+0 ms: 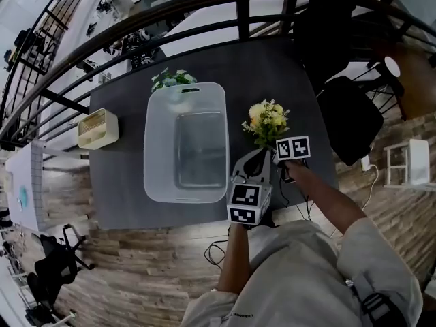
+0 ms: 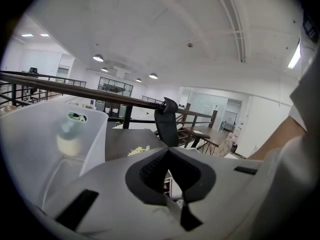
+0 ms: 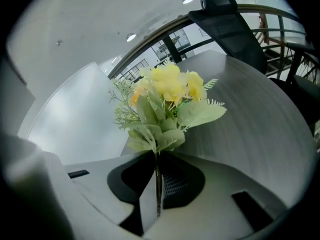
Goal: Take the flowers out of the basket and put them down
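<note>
Right gripper view: R claw point(image 3: 157, 156) pinches thin stem of yellow flowers point(image 3: 167, 91); L claw point(image 2: 169, 151) closed, empty

Tongs point(image 3: 156, 184) pinching yellow flowers point(image 3: 167, 91), grey table point(image 3: 250, 119), probably basket point(image 3: 75, 114) behind

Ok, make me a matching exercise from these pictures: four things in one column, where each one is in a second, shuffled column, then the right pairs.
Things:
1. yellow flowers
2. white basket
3. cream box
4. black chair

Places:
A. at the left edge of the table in the head view
B. off the table, to its right
C. in the middle of the table
D. stem held by the right gripper, jaws shut on it

Pairs: 1-D, 2-C, 3-A, 4-B
</note>
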The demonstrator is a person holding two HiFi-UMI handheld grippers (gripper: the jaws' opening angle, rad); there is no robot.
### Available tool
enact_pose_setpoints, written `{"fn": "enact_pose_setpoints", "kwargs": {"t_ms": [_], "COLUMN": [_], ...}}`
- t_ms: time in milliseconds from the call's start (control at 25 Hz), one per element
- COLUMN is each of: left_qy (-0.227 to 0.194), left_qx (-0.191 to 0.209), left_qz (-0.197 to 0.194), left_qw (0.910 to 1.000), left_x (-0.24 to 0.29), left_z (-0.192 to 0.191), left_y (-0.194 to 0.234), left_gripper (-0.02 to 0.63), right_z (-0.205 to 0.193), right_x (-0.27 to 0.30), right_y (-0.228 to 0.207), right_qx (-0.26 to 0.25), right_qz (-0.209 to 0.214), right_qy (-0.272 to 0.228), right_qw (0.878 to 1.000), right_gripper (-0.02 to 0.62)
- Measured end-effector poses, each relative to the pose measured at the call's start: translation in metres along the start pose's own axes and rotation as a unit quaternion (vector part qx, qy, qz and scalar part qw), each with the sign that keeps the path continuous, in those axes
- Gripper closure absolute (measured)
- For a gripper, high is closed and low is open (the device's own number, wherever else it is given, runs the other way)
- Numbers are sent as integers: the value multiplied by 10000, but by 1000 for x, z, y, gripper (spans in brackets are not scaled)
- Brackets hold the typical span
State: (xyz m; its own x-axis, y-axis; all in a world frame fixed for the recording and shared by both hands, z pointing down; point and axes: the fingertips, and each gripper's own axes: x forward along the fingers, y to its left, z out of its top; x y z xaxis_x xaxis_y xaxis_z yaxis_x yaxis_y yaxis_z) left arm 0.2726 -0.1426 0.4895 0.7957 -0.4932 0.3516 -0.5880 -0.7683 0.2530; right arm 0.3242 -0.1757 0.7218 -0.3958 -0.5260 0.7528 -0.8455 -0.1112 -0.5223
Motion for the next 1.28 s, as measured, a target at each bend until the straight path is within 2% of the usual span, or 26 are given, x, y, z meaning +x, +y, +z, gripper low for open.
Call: {"fn": "enact_pose_setpoints", "kwargs": {"t_ms": [240, 440, 640, 800, 920, 1120, 1200, 1280], "left_qy": [-103, -110, -77, -19, -153, -86, -107, -146], "left_qx": [162, 164, -241, -403, -426, -222, -250, -348], "left_qz": [-61, 3, 80, 348, 545, 1194, 1448, 1717], "left_qw": [9998, 9998, 9996, 9986, 9975, 9926, 9891, 9844], "left_x": [-3, -1, -1, -12, -19, -33, -36, -38], "left_z": [6, 3, -13, -23, -22, -29, -33, -38], "left_y": [-11, -11, -6, 7, 13, 16, 15, 12], "left_gripper": [589, 590, 591, 589, 591, 589, 589, 591], "right_z": [1, -8, 1, -2, -3, -4, -7, -11], "right_x": [19, 28, 23, 22, 20, 14, 11, 6], "right_y": [-2, 3, -3, -1, 3, 9, 7, 7], "right_qx": [-109, 13, -110, -112, -66, 4, -56, -192], "right_qz": [-240, -78, -31, 27, 141, 353, 405, 480], "right_qy": [163, 420, 427, 475, 488, 435, 474, 559], "right_qw": [9995, 9991, 9990, 9988, 9987, 9984, 9980, 9971], "right_gripper": [529, 514, 511, 500, 487, 428, 426, 383]}}
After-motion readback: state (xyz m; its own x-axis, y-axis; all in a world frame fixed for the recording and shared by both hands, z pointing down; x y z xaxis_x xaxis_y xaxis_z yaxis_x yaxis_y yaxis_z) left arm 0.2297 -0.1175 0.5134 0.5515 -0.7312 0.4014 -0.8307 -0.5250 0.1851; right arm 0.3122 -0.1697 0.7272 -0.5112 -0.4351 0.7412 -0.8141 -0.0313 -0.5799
